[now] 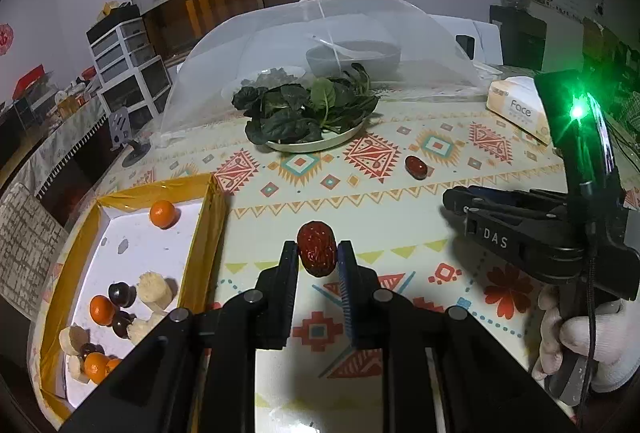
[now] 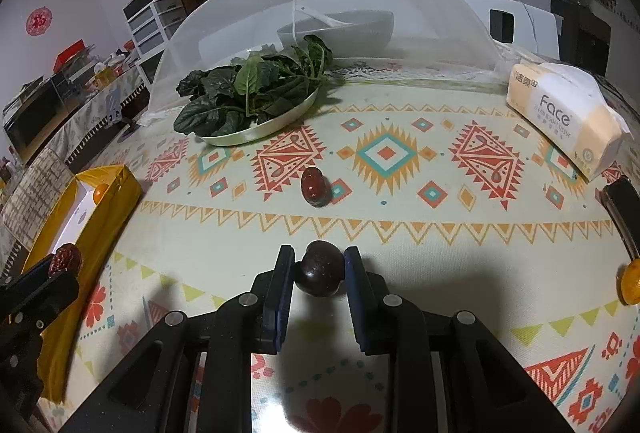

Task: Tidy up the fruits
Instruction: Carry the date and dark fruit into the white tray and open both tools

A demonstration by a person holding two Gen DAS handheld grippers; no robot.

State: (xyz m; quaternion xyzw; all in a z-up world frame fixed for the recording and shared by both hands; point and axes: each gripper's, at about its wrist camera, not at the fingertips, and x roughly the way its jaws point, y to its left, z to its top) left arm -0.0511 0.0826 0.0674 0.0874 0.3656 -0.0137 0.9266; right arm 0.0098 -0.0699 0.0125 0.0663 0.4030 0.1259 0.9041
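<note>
My left gripper is shut on a wrinkled red jujube above the patterned tablecloth, just right of the yellow box. The box holds several oranges, dark plums and banana pieces. My right gripper is shut on a dark plum low over the table. A second red jujube lies on the cloth ahead of it and also shows in the left wrist view. The left gripper with its jujube shows at the left of the right wrist view.
A plate of spinach stands mid-table, with a mesh food cover over a bowl behind it. A tissue pack lies at the far right. An orange sits at the right edge beside a dark object.
</note>
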